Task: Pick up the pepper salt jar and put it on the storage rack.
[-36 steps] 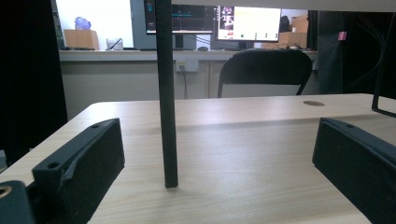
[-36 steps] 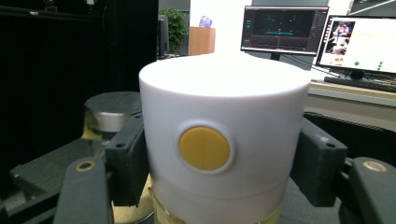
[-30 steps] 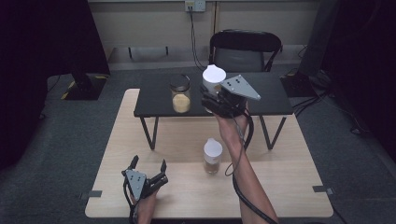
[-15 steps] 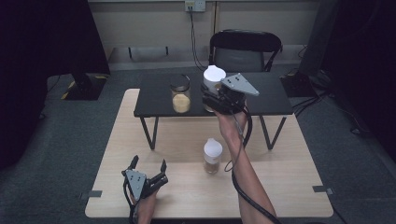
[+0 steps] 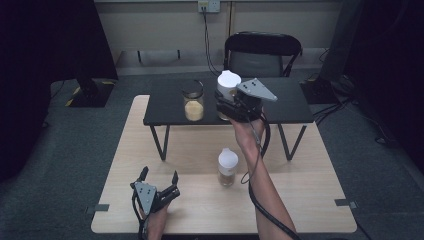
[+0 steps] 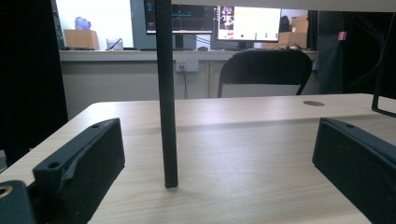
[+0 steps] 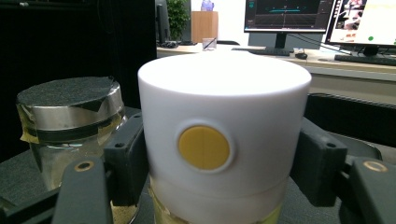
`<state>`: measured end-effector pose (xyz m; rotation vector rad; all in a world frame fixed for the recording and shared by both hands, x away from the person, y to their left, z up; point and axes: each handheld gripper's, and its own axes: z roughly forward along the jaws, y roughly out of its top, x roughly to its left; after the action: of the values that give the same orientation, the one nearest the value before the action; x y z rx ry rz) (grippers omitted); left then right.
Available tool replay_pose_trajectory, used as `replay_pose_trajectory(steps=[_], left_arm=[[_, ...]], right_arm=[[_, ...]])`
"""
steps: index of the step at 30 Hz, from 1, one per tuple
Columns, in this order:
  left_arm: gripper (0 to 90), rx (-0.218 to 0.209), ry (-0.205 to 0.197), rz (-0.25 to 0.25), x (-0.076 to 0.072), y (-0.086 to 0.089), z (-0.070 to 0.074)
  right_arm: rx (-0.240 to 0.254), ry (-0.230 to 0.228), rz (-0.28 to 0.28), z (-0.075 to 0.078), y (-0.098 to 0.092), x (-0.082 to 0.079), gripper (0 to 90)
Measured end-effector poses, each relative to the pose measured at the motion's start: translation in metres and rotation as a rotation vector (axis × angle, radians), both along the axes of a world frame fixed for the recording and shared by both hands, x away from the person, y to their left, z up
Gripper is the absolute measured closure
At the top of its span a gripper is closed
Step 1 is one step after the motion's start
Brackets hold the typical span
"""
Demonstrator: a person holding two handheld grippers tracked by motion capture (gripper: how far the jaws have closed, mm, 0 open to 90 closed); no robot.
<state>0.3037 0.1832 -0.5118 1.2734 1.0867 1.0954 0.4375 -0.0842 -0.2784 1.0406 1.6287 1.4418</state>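
Right gripper point(image 5: 226, 102) is clamped on the white-capped jar point(image 7: 224, 140), probably setting it on the shelf point(image 5: 280, 107) beside the glass jar point(image 5: 193, 103). Left gripper point(image 5: 159, 181) rests wide, empty.

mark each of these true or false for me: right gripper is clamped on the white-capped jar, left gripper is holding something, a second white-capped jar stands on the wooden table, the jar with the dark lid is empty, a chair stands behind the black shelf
1. The right gripper is clamped on the white-capped jar. True.
2. The left gripper is holding something. False: its jaws are open with nothing between them.
3. A second white-capped jar stands on the wooden table. True.
4. The jar with the dark lid is empty. False: it holds tan contents in its lower part.
5. A chair stands behind the black shelf. True.
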Motion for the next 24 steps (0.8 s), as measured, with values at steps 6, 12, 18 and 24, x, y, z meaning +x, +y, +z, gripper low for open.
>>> replay_pose_trajectory(steps=[6,12,18,24], left_arm=[[1.8,0.000,0.000,0.000,0.0000,0.0000,0.0000],[1.8,0.000,0.000,0.000,0.0000,0.0000,0.0000],[1.8,0.000,0.000,0.000,0.0000,0.0000,0.0000],[1.7,0.000,0.000,0.000,0.0000,0.0000,0.0000]], right_arm=[[-0.003,0.002,-0.003,0.0005,0.0004,0.0000,29.8],[-0.010,0.003,-0.003,0.0016,0.0018,0.0002,27.2],[-0.003,-0.024,-0.002,0.0020,0.0025,-0.0013,19.7],[-0.013,-0.064,-0.025,0.0065,0.0037,-0.0025,1.2]])
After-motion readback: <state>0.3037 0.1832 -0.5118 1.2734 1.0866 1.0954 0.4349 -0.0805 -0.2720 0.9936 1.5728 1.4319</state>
